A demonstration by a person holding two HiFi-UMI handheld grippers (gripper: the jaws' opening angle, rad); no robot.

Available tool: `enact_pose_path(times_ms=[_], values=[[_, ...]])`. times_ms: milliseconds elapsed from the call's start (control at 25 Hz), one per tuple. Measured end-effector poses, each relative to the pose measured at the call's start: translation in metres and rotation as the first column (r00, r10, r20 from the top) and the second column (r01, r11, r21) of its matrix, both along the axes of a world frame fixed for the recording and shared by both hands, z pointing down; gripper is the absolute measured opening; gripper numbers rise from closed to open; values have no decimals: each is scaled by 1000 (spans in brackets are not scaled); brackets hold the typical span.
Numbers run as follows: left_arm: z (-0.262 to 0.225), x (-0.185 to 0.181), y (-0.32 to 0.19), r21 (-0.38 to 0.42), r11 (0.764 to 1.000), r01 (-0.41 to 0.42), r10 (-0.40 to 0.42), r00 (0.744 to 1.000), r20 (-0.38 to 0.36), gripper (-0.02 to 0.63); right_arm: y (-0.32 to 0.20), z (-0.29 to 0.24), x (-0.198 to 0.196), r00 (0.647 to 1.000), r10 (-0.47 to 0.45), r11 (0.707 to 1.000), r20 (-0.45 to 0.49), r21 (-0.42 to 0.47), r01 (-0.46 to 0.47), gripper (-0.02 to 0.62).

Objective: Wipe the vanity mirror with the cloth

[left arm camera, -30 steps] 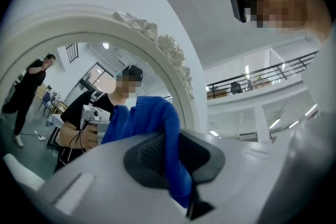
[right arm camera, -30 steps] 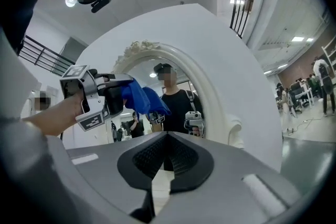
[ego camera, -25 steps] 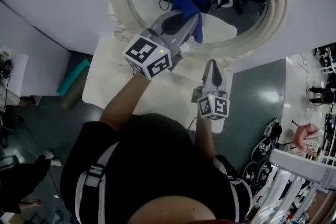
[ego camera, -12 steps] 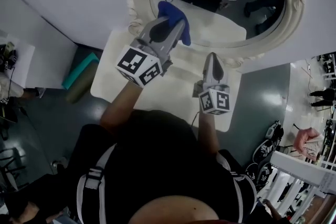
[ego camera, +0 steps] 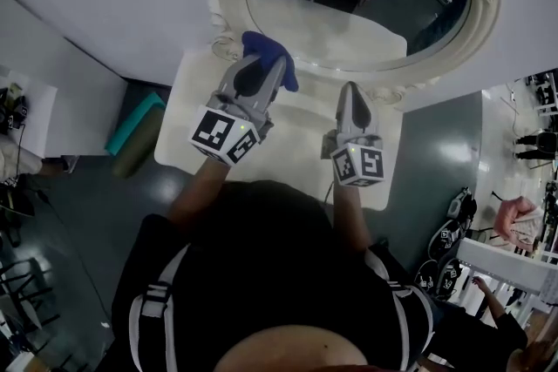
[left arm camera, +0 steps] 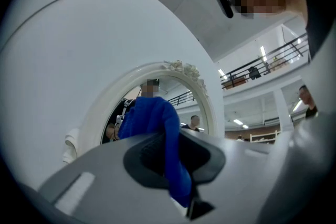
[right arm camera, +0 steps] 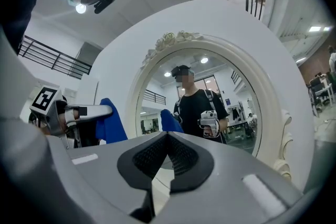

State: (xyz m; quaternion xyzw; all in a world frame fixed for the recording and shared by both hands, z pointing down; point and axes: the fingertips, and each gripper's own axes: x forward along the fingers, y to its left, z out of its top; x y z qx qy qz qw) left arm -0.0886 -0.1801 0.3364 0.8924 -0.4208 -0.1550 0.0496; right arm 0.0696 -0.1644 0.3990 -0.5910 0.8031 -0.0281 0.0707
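Vanity mirror (ego camera: 349,22) stands at the back of the white table (ego camera: 296,148). The left gripper (ego camera: 264,65) pinches the blue cloth (ego camera: 268,48) near its bottom rim. The right gripper (ego camera: 350,88) is pressed together, empty.

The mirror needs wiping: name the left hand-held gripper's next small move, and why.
Probably raise the left hand-held gripper toward the mirror: its jaws are shut on the blue cloth, which hangs by the lower frame, seemingly off the glass.

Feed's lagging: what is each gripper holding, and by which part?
The left tongs pinch the blue cloth by a bunched fold; the right tongs are shut, empty.
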Motion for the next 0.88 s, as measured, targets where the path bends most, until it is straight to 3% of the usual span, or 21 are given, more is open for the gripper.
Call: enact_pose_path(times_ms=[160,880], values=[[17,-1,11,4,1000,26,-26,999,47,38,5,5,0,1000,2,1000,1,-12,-2,0],[51,9,23,-80,996,31,-29,999,29,38,13,18,-4,1000,-26,999,-13,-48,26,0]])
